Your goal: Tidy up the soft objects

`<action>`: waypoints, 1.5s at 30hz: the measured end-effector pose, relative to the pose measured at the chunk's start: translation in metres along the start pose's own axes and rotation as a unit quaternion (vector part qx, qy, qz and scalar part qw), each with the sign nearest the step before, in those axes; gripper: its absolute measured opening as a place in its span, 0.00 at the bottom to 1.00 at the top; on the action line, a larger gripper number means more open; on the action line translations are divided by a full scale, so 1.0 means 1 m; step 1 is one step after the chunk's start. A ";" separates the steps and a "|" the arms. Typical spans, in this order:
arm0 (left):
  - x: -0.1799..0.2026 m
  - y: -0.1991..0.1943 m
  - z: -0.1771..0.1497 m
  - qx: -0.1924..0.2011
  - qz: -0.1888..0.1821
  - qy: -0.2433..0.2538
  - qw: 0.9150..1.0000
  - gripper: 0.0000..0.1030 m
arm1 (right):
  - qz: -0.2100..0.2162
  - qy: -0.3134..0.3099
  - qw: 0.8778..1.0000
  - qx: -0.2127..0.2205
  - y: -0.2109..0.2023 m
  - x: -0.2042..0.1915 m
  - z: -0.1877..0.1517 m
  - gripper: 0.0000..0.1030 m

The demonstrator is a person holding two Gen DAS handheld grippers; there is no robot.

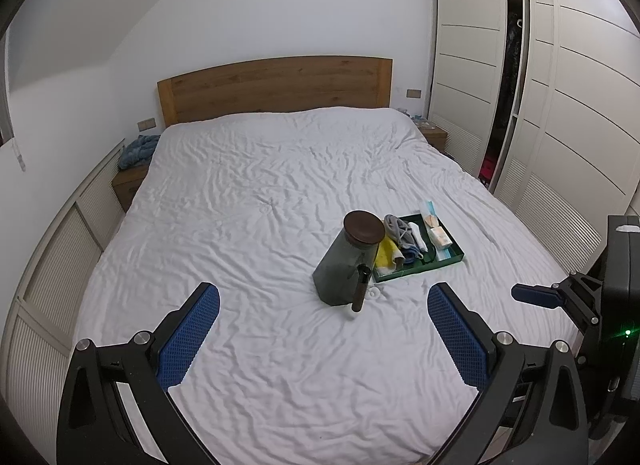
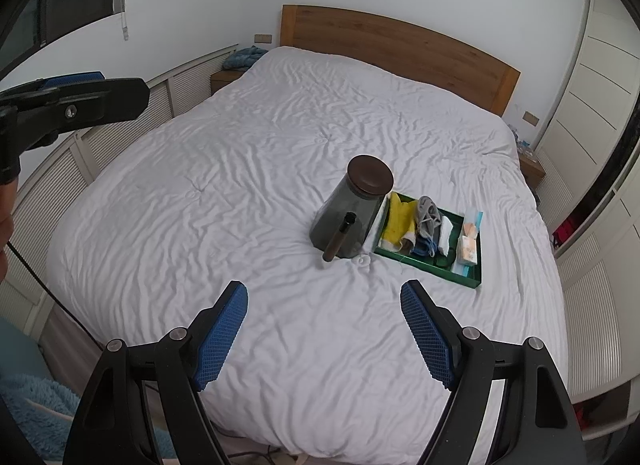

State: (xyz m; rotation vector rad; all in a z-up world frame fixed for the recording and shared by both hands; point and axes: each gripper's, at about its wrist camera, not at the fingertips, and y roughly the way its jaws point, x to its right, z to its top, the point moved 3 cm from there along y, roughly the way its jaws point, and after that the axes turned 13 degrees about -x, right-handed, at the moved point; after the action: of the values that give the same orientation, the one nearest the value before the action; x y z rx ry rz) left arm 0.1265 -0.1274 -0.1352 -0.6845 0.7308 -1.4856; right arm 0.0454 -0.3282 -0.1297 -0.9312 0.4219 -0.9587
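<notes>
A green tray [image 1: 456, 257] [image 2: 476, 280] lies on the white bed and holds soft items: a yellow cloth [image 1: 387, 252] [image 2: 398, 216], a grey cloth [image 1: 396, 227] [image 2: 428, 213], a blue piece [image 2: 424, 249], a white roll [image 2: 445, 235] and tissue packs [image 1: 440, 237] [image 2: 469, 251]. A dark glass jug [image 1: 348, 265] [image 2: 348, 213] with a brown lid and a stick handle stands left of the tray. My left gripper [image 1: 323, 317] is open and empty above the bed, short of the jug. My right gripper [image 2: 323, 315] is open and empty too.
The white duvet [image 1: 260, 205] covers the bed below a wooden headboard [image 1: 276, 85]. White wardrobes [image 1: 560, 105] stand on the right, low slatted cabinets [image 1: 52, 265] on the left. A blue fleece [image 1: 136, 151] lies on the left nightstand. The right gripper shows at the left wrist view's edge [image 1: 536, 295].
</notes>
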 end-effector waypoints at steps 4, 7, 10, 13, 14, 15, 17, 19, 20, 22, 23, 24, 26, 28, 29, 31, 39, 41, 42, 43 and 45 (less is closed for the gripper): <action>-0.002 0.002 0.000 0.000 -0.001 0.000 1.000 0.99 | 0.000 0.000 1.000 0.000 0.002 -0.002 0.001 0.77; -0.003 0.003 -0.001 0.001 0.000 -0.001 1.000 0.99 | 0.001 -0.001 1.000 -0.001 0.005 -0.003 0.001 0.77; -0.004 0.003 -0.002 0.000 0.000 -0.001 1.000 0.99 | 0.003 -0.002 1.000 -0.001 0.006 -0.004 0.001 0.77; -0.005 0.002 -0.003 0.001 0.000 0.000 1.000 0.99 | 0.004 -0.002 1.000 -0.002 0.006 -0.004 0.001 0.77; -0.005 0.002 -0.002 0.001 -0.001 0.000 1.000 0.99 | 0.004 -0.003 1.000 -0.002 0.006 -0.004 0.001 0.77; -0.005 0.002 -0.002 0.001 -0.001 -0.001 1.000 0.99 | 0.004 -0.003 1.000 -0.002 0.006 -0.004 0.001 0.77; -0.005 0.002 -0.002 0.001 0.000 0.000 1.000 0.99 | 0.005 -0.003 1.000 -0.002 0.006 -0.005 0.002 0.77; -0.005 0.002 -0.002 0.000 -0.001 0.000 1.000 0.99 | 0.005 -0.003 1.000 -0.001 0.006 -0.006 0.001 0.77; -0.006 0.002 -0.002 0.000 -0.001 -0.001 1.000 0.99 | 0.005 -0.004 1.000 -0.001 0.005 -0.007 0.001 0.77; -0.006 0.002 -0.001 0.000 -0.002 0.000 1.000 0.99 | 0.006 -0.005 1.000 -0.002 0.006 -0.008 0.000 0.77; -0.006 0.003 -0.001 0.000 -0.001 0.001 1.000 0.99 | 0.005 -0.006 1.000 -0.002 0.005 -0.009 0.000 0.77; -0.006 0.002 -0.002 0.001 0.000 0.001 1.000 0.99 | 0.005 -0.006 1.000 -0.002 0.005 -0.009 0.000 0.77; -0.006 0.001 -0.002 0.001 -0.001 0.000 1.000 0.99 | 0.005 -0.005 1.000 -0.002 0.005 -0.010 0.000 0.77; -0.006 0.001 -0.002 0.001 0.000 0.001 1.000 0.99 | 0.005 -0.006 1.000 -0.002 0.005 -0.009 0.000 0.77; -0.006 0.000 -0.003 0.002 0.000 0.002 1.000 0.99 | 0.005 -0.006 1.000 -0.002 0.005 -0.009 0.000 0.77; -0.005 0.000 -0.003 0.002 0.001 0.001 1.000 0.99 | 0.005 -0.005 1.000 -0.002 0.003 -0.010 0.000 0.77; -0.005 0.000 -0.003 0.001 0.000 0.000 1.000 0.99 | 0.005 -0.005 1.000 -0.002 0.002 -0.011 0.000 0.77; -0.005 0.000 -0.003 0.002 0.002 0.000 1.000 0.99 | 0.005 -0.005 1.000 -0.001 0.001 -0.012 -0.001 0.77; -0.005 -0.002 -0.003 0.002 0.002 0.000 1.000 0.99 | 0.005 -0.005 1.000 -0.001 0.001 -0.013 -0.001 0.77; -0.005 -0.002 -0.004 0.002 0.002 0.000 1.000 0.99 | 0.005 -0.005 1.000 -0.002 0.000 -0.011 -0.001 0.77; -0.004 -0.003 -0.004 0.003 0.002 0.000 1.000 0.99 | 0.005 -0.005 1.000 -0.002 -0.001 -0.011 -0.001 0.77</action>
State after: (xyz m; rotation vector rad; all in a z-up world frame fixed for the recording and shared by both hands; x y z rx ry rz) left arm 0.1214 -0.1231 -0.1354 -0.6776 0.7273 -1.4835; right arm 0.0382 -0.3199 -0.1307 -0.9353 0.4199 -0.9435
